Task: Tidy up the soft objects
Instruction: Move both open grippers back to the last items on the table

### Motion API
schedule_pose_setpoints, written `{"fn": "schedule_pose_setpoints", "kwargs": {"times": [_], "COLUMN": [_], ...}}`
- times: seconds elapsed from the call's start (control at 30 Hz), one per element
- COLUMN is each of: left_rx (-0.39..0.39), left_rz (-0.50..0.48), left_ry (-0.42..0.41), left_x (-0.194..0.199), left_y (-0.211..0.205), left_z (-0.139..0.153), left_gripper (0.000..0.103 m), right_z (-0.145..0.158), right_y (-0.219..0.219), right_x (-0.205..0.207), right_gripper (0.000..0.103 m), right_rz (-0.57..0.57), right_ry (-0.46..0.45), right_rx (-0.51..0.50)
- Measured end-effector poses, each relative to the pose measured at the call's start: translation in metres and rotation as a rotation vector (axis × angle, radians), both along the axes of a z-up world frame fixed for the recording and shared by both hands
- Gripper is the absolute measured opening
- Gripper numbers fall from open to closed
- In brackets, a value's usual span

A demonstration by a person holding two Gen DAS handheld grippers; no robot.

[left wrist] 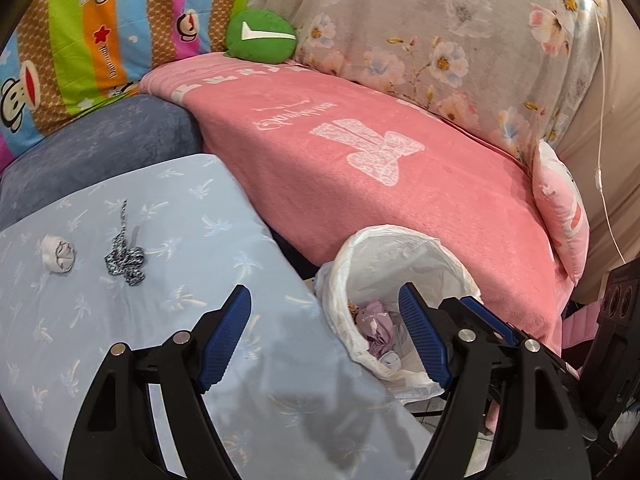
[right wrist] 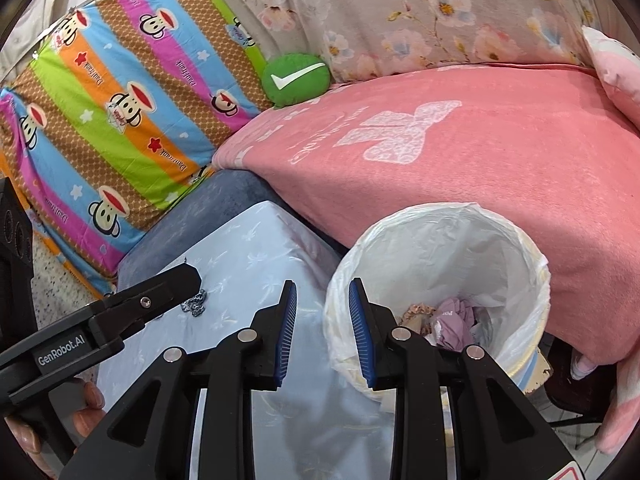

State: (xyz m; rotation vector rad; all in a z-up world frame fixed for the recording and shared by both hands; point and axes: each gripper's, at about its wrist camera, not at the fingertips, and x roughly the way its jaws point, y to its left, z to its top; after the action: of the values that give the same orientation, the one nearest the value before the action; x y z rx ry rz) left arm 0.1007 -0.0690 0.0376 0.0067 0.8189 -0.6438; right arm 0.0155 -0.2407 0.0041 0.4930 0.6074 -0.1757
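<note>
I read "GenRobot.AI" on my left gripper point(right wrist: 120, 312), gripped by a hand point(right wrist: 86, 408) low on the left. Both grippers hang empty: the left gripper point(left wrist: 324, 332) spread wide, the right gripper point(right wrist: 322, 332) partly open, over the bin's point(right wrist: 532, 280) rim. A rolled white sock point(left wrist: 59, 258) and speckled sock point(left wrist: 124, 262) lie on the blue cloth point(left wrist: 192, 208); lilac fabric point(right wrist: 454, 320) sits inside the bin.
</note>
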Motion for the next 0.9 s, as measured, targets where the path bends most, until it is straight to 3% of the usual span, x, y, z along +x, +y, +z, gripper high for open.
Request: {"fn": "schedule_pose_setpoints", "kwargs": {"times": [0.2,0.9], "left_rx": [0.004,0.008], "left_rz": [0.074,0.286], "left_ry": [0.01,0.043], "left_x": [0.009,0.046], "left_y": [0.027,0.131], "left_z": [-0.009,-0.03], "left_gripper": [0.073,0.073], "right_z": [0.002,-0.001], "right_y": [0.027,0.117], "right_x": [0.015,0.07], "right_gripper": [0.035,0.036], "right_rz": [0.052,0.227], "right_ry": [0.014,0.057], "right_rx": [-0.02,-0.073]}}
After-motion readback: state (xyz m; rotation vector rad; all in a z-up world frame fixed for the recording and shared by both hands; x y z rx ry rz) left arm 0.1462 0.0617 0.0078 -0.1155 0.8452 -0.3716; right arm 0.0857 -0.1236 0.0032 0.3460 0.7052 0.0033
